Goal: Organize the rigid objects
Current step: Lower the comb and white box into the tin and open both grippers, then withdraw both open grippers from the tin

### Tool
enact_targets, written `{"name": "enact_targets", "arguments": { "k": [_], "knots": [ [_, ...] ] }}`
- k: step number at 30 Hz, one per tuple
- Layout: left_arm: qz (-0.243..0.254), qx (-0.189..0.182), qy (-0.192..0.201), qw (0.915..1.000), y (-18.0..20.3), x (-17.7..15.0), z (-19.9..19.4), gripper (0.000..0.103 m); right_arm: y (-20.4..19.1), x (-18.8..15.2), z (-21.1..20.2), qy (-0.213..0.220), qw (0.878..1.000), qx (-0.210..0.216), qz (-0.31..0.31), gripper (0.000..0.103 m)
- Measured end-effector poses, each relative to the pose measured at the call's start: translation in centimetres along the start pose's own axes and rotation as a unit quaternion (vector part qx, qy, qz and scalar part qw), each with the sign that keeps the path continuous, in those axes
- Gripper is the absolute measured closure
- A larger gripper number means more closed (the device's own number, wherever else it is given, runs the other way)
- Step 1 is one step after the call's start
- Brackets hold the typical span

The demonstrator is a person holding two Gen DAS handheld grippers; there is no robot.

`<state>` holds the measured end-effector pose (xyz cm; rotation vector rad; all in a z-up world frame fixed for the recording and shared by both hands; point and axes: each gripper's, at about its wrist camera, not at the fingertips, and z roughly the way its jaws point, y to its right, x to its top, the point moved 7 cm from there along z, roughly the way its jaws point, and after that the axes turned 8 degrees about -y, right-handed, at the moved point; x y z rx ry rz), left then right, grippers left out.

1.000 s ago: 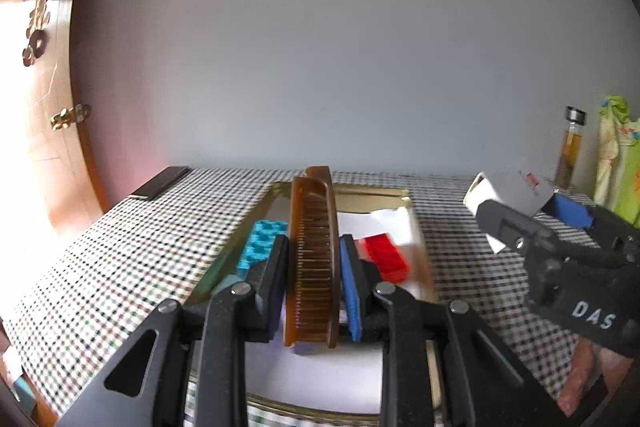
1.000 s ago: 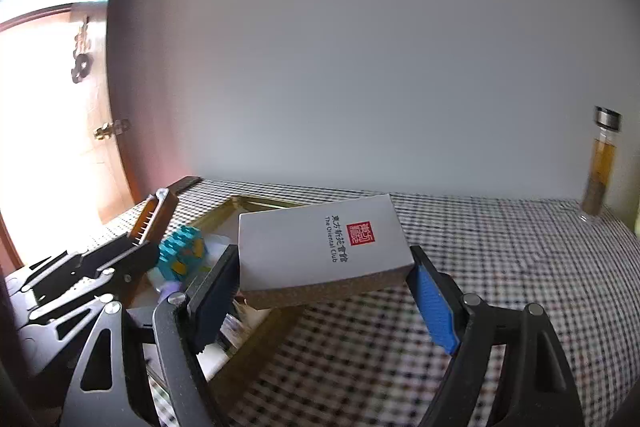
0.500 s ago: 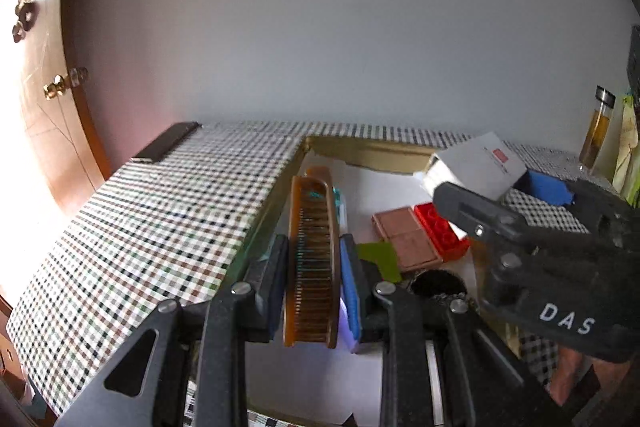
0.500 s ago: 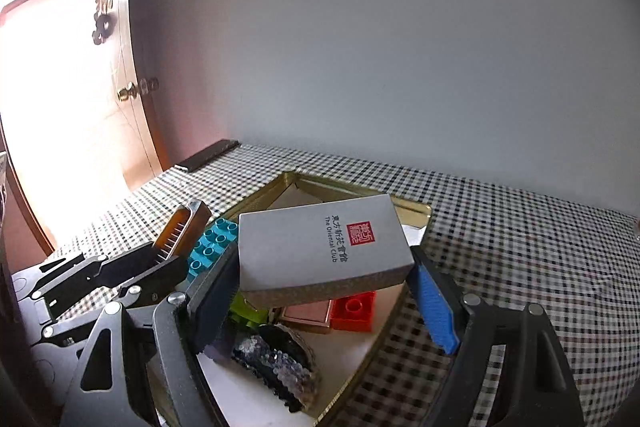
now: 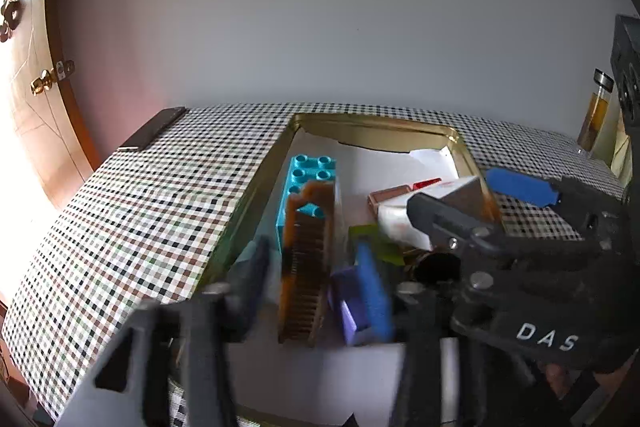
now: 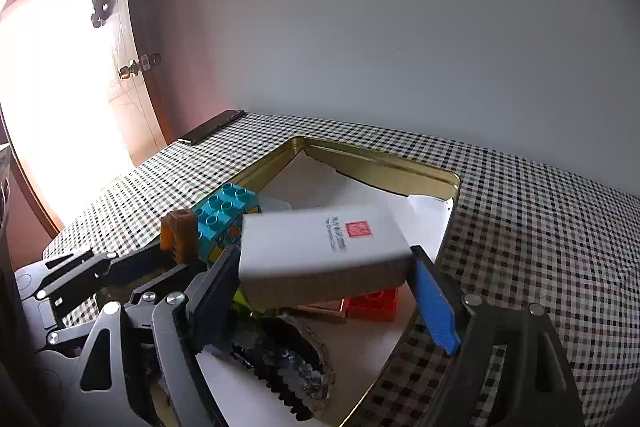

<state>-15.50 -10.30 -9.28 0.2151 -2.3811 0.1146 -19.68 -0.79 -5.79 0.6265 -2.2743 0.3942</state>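
Note:
A gold tin tray point(image 5: 372, 125) lined with white paper lies on the checked table. My left gripper point(image 5: 312, 287) hangs low over its near left part. Its jaws are opening, and the brown comb point(image 5: 306, 267) stands on edge between them with a gap at each pad, against a teal brick point(image 5: 308, 171). My right gripper point(image 6: 324, 267) is shut on a white box point(image 6: 320, 243) with a red stamp, held tilted just above a red brick point(image 6: 372, 303) and a brown tile point(image 5: 390, 193). The box looks blurred.
In the tray also lie a purple block point(image 5: 348, 303), a green piece point(image 5: 384, 247) and a black sequined item point(image 6: 288, 359). A dark flat bar point(image 5: 154, 133) lies at the table's far left corner and a bottle point(image 5: 598, 115) stands at the far right. A wooden door stands to the left.
Both grippers came forward and down over the tray. The left jaws have parted from the comb, which now rests in the tray. The box sank closer to the bricks.

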Motion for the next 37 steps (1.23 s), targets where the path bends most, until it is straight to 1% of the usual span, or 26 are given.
{"name": "enact_targets", "arguments": {
  "k": [1,3,5,7,8,12,15,22,29,33,37],
  "knots": [
    [0.001,0.005,0.004,1.0,0.0,0.0,-0.3,0.031,0.0,-0.1,-0.2,0.002,1.0,0.001,0.003,0.019],
    [0.001,0.002,0.012,0.9999,0.1,-0.1,-1.0,0.021,0.2,-0.2,-0.7,0.009,1.0,0.001,0.01,0.015],
    [0.002,0.0,0.019,0.9998,0.2,-0.1,-1.8,0.016,0.3,-0.1,-1.4,0.018,1.0,0.001,0.013,0.014],
    [0.004,0.002,0.028,0.9996,0.1,-0.1,-2.5,0.006,0.4,-0.2,-2.2,0.027,0.999,0.004,0.018,0.014],
    [0.004,0.004,0.032,0.9995,0.1,0.0,-2.8,0.005,0.4,0.0,-2.6,0.031,0.999,0.008,0.02,0.014],
    [0.005,0.005,0.043,0.999,-0.2,0.1,-4.1,0.001,0.4,-0.1,-4.4,0.048,0.998,0.017,0.028,0.014],
    [-0.002,0.02,0.048,0.9987,-0.9,0.3,-4.7,0.001,0.3,-0.2,-5.6,0.058,0.998,0.02,0.03,0.014],
    [-0.019,0.024,0.048,0.9984,-2.5,0.5,-5.5,0.001,-0.1,-0.4,-7.3,0.071,0.997,0.028,0.032,0.013],
    [-0.032,0.027,0.037,0.9985,-3.4,0.2,-5.2,0.001,-0.3,-0.7,-7.3,0.068,0.997,0.034,0.032,0.013],
    [-0.035,0.037,0.039,0.9979,-3.8,0.1,-4.8,0.001,-0.3,-0.9,-7.2,0.068,0.997,0.034,0.032,0.013],
    [-0.034,0.04,0.044,0.9977,-3.9,0.0,-5.0,0.001,-0.2,-1.0,-7.1,0.065,0.997,0.034,0.035,0.013]
  ]
}}
